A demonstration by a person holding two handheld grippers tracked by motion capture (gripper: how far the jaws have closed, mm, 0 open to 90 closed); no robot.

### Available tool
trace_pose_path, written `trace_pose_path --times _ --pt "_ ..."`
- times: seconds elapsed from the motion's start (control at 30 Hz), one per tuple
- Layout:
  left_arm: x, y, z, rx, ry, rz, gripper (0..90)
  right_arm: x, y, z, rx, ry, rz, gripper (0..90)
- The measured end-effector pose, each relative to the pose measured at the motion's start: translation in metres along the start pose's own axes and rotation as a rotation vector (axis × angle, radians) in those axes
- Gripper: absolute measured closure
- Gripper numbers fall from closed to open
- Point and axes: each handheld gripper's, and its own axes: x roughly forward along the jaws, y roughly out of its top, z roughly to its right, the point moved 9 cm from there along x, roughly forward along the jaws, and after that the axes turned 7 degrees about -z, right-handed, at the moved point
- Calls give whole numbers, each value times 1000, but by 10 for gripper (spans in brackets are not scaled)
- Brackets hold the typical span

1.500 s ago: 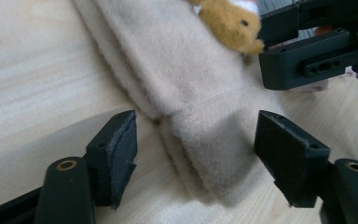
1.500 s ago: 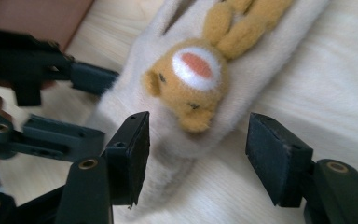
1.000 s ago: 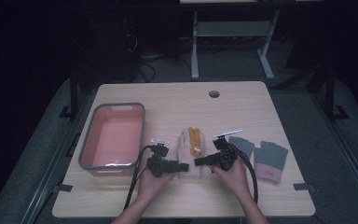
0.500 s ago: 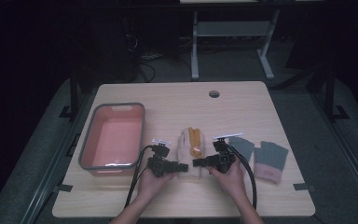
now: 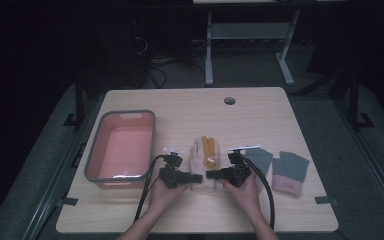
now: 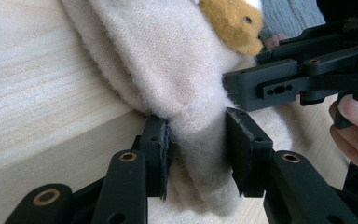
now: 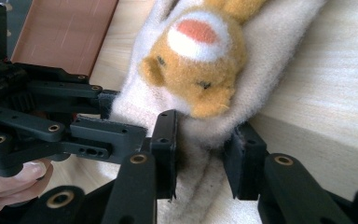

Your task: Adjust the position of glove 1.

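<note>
Cream fleece glove (image 5: pixel 201 165) with an orange plush animal lay gathered between both tools: left tool (image 6: pixel 198 156) and right tool (image 7: pixel 205 149) had just been closing, pinching its cuff from opposite sides, probably to lift it off the desk (image 5: pixel 190 107).

- We note a cream mitten (image 5: pixel 202 167) of fuzzy knit, lying flat on the wooden table (image 5: pixel 190 110), near the front edge, about midway across.
- It sits between a pink tub (image 5: pixel 121 150) and a pair of grey gloves (image 5: pixel 280 167), apart from both.
- An orange plush animal face (image 7: pixel 200 60), with a white muzzle patch and a pink spot, is sewn on its upper side.
- Its cuff end points toward the person; in both gripper views the cuff fabric (image 6: pixel 200 154) looks bunched and pinched into folds at each side.
- The body of the mitten lies limp, resting on the tabletop.
</note>
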Motion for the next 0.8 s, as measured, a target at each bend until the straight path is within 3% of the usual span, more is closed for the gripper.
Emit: trace_pose_path --times 0.3,0.47,0.8 --pt "0 1 0 -22 -40 1 651 -2 0 0 -15 39 -12 733" --pt "-1 2 2 -38 -56 15 661 -5 1 -3 -34 30 -23 753" --pt "-5 2 5 -24 -78 16 668 -10 1 -8 -46 34 -24 760"
